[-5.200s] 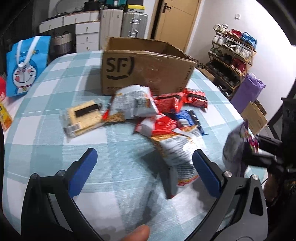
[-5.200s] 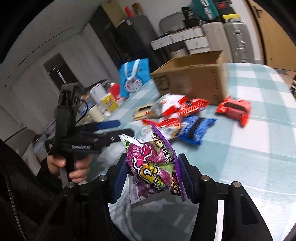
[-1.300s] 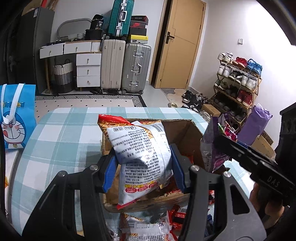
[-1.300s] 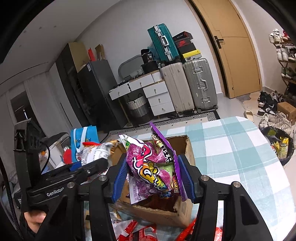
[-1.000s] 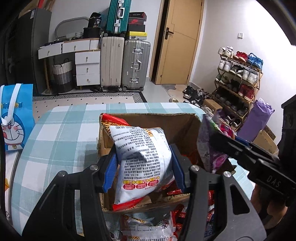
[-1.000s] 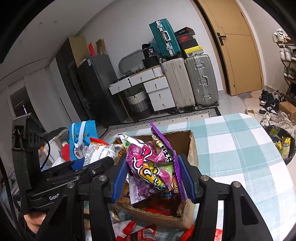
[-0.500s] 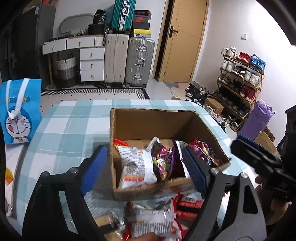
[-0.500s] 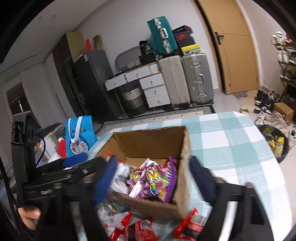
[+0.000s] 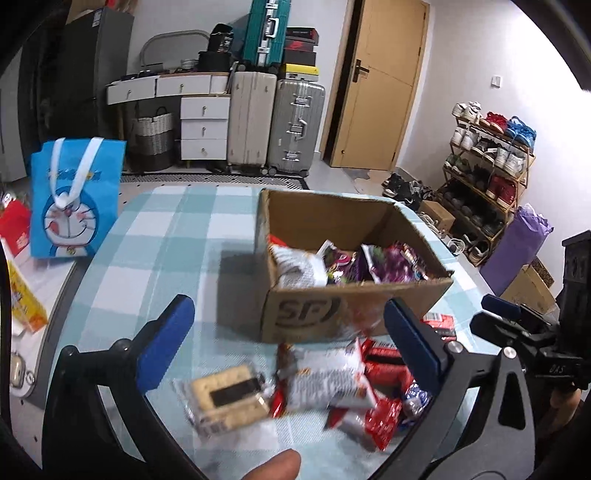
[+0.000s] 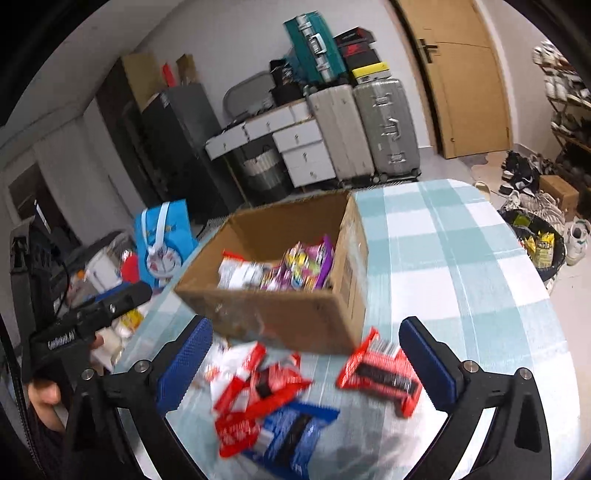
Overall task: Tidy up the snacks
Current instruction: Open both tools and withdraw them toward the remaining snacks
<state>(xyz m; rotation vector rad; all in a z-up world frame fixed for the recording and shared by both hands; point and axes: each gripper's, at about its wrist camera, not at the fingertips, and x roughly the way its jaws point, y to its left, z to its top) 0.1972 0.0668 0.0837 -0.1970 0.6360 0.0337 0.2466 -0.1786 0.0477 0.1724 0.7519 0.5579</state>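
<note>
Checked desk (image 9: 162, 236), cardboard box (image 9: 332, 310) on it holding white and purple snack bags (image 9: 384, 266), loose snack packets (image 9: 332, 384) on the desk before the box, left tongs (image 9: 288, 350) and right tongs (image 10: 310, 365) just opened, spread wide, nothing between them

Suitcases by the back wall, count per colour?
Teal suitcase: 1
Beige suitcase: 1
Silver suitcase: 1
Total: 3
</note>
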